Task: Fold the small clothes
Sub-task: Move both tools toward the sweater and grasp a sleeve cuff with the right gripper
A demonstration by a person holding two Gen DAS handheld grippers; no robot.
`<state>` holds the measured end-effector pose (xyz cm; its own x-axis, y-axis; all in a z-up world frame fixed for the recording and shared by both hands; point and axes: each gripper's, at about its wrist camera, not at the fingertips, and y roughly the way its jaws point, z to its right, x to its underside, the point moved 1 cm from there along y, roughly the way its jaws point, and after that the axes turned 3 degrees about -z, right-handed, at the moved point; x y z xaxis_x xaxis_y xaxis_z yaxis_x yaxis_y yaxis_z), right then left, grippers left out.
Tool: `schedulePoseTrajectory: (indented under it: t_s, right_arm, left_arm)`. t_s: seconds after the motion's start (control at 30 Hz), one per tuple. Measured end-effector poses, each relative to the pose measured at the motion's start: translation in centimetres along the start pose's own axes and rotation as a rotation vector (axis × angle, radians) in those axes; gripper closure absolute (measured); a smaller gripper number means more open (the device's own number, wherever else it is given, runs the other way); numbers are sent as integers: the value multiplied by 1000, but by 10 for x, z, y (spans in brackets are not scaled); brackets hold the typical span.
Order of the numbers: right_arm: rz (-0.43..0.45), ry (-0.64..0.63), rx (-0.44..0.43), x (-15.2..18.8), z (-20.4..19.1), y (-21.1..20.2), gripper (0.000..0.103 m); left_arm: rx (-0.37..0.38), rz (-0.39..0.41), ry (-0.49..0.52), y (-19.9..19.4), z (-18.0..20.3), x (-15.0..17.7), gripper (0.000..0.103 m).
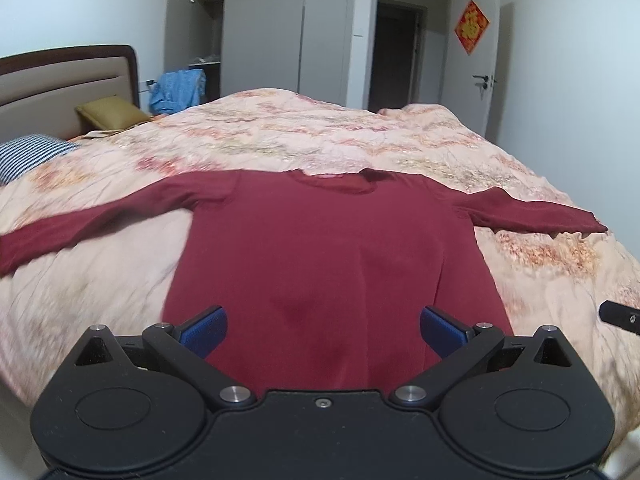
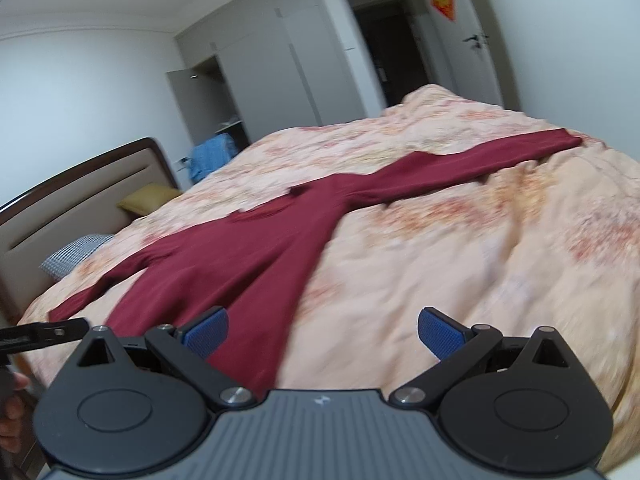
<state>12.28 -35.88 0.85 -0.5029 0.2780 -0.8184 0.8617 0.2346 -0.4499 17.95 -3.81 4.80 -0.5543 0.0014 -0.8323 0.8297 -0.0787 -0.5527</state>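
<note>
— Where is the shirt lying just now?

— The dark red long-sleeved shirt (image 1: 320, 248) is spread flat on the bed (image 1: 360, 132), on its pink flowered quilt, with the collar toward the far edge of the bed and the hem at the near edge, right under me. Both sleeves are stretched out sideways, one toward the headboard (image 1: 60, 80) end and one toward the foot of the bed.

— And your left claw?

— My left claw (image 1: 323, 330) hangs over the near edge of the bed, straight above the hem. Its two blue pads are spread wide, and the red cloth shows in the gap between them. It has hold of nothing; whether the pads touch the fabric I cannot tell.

— The right claw?

— My right claw (image 2: 323, 332) is spread just as wide and grips nothing either. From its own camera the shirt (image 2: 240, 264) lies to the left: the side edge of the body passes by the left pad (image 2: 206, 330), while the right pad (image 2: 440, 332) is over bare quilt. So it sits at the hem corner on the foot-of-bed side. In the left view a black tip of it pokes in at the right rim.

— Anything else on the bed?

— A mustard pillow (image 1: 110, 114) and a blue-and-white checked pillow (image 1: 28, 156) by the headboard, well apart from the shirt. Beyond the far edge a blue garment (image 1: 178, 90) hangs near the open wardrobe.
</note>
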Motion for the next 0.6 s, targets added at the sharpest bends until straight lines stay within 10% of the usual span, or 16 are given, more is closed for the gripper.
schedulePoseTrajectory:
  t_s: [0.6]
  right_arm:
    - [134, 236, 280, -135, 182, 94, 0]
  left_arm:
    - [69, -72, 20, 164, 79, -89, 1]
